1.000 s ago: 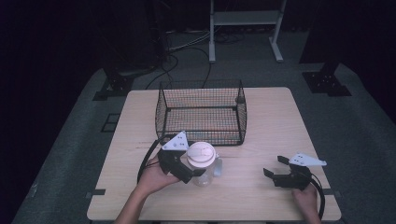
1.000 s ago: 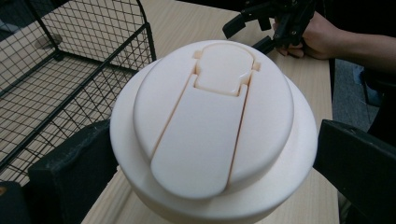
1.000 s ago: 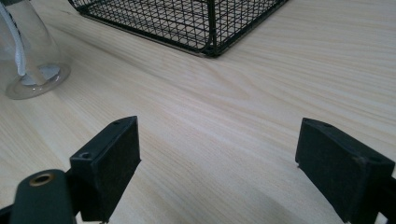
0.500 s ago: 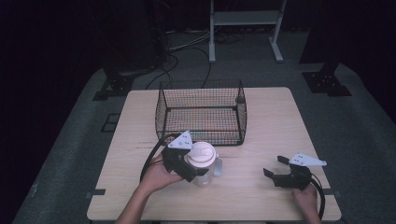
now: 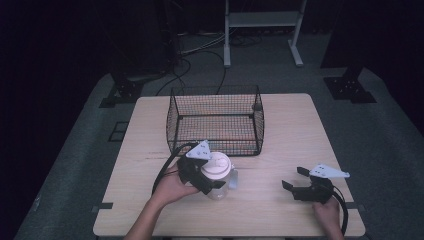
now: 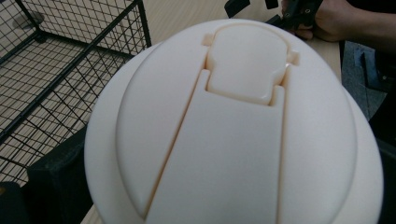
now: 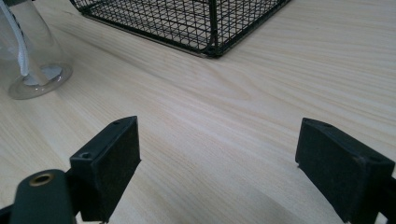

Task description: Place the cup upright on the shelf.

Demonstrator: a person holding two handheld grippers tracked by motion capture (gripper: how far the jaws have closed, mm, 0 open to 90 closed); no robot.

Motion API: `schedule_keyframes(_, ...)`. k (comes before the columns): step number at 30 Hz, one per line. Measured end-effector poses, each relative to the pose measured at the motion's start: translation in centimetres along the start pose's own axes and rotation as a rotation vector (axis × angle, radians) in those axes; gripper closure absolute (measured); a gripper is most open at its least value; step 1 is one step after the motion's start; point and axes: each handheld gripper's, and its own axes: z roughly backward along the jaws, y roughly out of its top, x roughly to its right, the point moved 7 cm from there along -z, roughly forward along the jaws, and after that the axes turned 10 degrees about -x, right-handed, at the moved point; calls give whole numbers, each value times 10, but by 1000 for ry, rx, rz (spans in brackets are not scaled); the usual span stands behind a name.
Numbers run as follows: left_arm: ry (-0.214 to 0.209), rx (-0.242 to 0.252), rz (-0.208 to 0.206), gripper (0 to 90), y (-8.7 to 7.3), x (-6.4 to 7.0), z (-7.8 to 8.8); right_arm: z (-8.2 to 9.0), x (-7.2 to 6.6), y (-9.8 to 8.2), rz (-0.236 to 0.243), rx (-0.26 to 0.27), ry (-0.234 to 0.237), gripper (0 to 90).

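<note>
A clear plastic cup with a white domed lid (image 5: 216, 169) stands on the table in front of the basket. My left gripper (image 5: 207, 177) is shut on the cup just under the lid, coming in from the cup's left. In the left gripper view the lid (image 6: 233, 126) sits close between the jaws, with one black finger (image 6: 56, 182) against its left side. My right gripper (image 5: 295, 181) rests on the table at the right, open and holding nothing. In its own view the right gripper (image 7: 233, 172) has wide-spread jaws, and the cup's base (image 7: 35, 77) stands at the far left.
A black wire basket (image 5: 215, 120) stands open-topped at the middle of the wooden table (image 5: 300, 135), just behind the cup; its corner (image 7: 210, 28) is ahead of the right gripper. A hand holds each gripper at the table's front edge.
My left gripper has shifted slightly to the right, closer around the cup. The cup and the right gripper have stayed where they were.
</note>
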Motion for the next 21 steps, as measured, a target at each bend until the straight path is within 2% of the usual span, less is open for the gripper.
schedule_keyframes(3, -7, -8, 2, 0, 0, 0, -1, 0, 0, 0, 0, 0, 0, 129)
schedule_keyframes(5, -12, -4, 1, 42, 1, 1, 0, 0, 0, 0, 2, 1, 0, 129)
schedule_keyframes(13, -16, -12, 8, 46, 1, 1, 0, 0, 0, 0, 0, 1, 0, 129)
schedule_keyframes(21, -18, -61, 7, 48, 4, 3, 0, 0, 0, 0, -3, 1, 2, 129)
